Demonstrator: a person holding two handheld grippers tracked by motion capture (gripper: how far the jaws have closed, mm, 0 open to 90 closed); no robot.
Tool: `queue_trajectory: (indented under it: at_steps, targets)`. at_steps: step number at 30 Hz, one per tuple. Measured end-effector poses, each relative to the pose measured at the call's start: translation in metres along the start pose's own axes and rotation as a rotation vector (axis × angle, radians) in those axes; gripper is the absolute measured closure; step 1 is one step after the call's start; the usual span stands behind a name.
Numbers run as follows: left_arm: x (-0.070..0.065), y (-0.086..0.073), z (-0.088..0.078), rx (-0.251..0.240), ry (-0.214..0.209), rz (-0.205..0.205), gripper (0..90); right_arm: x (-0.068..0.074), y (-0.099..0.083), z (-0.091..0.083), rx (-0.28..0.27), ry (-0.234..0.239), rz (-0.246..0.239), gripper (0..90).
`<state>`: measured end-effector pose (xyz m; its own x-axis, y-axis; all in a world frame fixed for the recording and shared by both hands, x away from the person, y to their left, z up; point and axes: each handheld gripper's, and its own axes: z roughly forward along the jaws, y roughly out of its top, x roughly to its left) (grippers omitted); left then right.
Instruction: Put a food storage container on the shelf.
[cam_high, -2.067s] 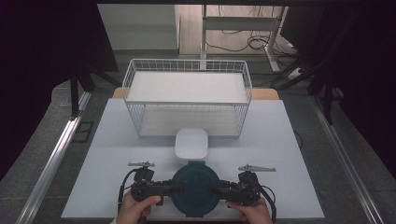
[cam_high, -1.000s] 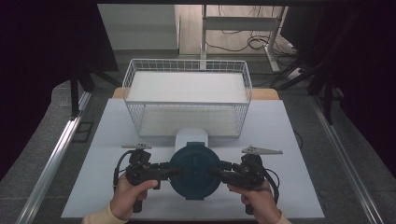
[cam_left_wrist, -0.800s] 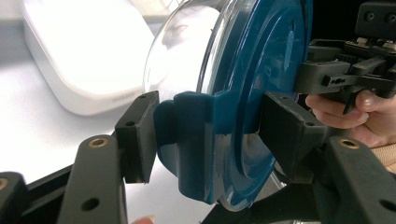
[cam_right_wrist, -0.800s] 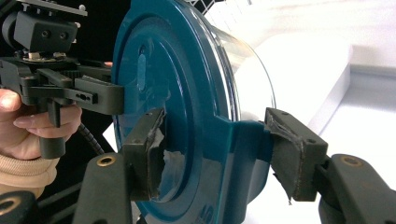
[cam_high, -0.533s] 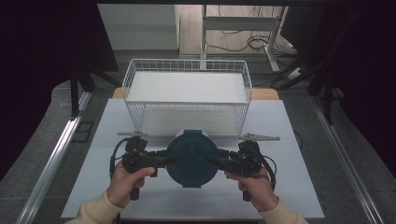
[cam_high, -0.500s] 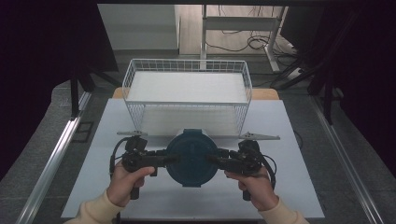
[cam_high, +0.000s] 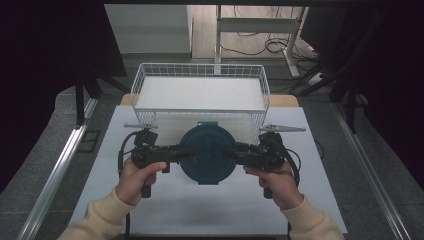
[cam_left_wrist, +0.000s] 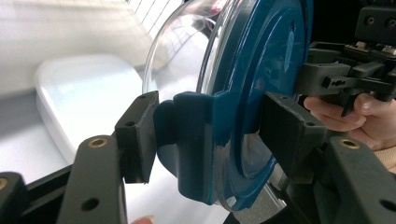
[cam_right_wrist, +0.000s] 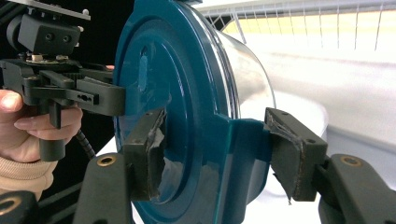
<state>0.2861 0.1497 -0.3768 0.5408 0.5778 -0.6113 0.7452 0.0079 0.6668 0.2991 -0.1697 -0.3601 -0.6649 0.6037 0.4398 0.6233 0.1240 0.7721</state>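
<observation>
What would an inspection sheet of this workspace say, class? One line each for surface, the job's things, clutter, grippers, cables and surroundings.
Surface: white table, bare near the person.
Job's things: round container with blue lid held off the table by both side tabs; white wire basket behind it.
Clutter: white lidded box beneath the container.
Grippers: left gripper and right gripper each clamp a lid tab.
Cables: black leads trail from both grippers.
Surroundings: dark curtains, floor cables beyond.
</observation>
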Motion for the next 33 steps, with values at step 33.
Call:
queue_trajectory:
  at_steps: [33]
  targets:
    - [0.001,0.065,-0.017,-0.015,0.019,0.042,38.6,0.001,0.064,0.008,-0.041,0.013,-0.041,41.1]
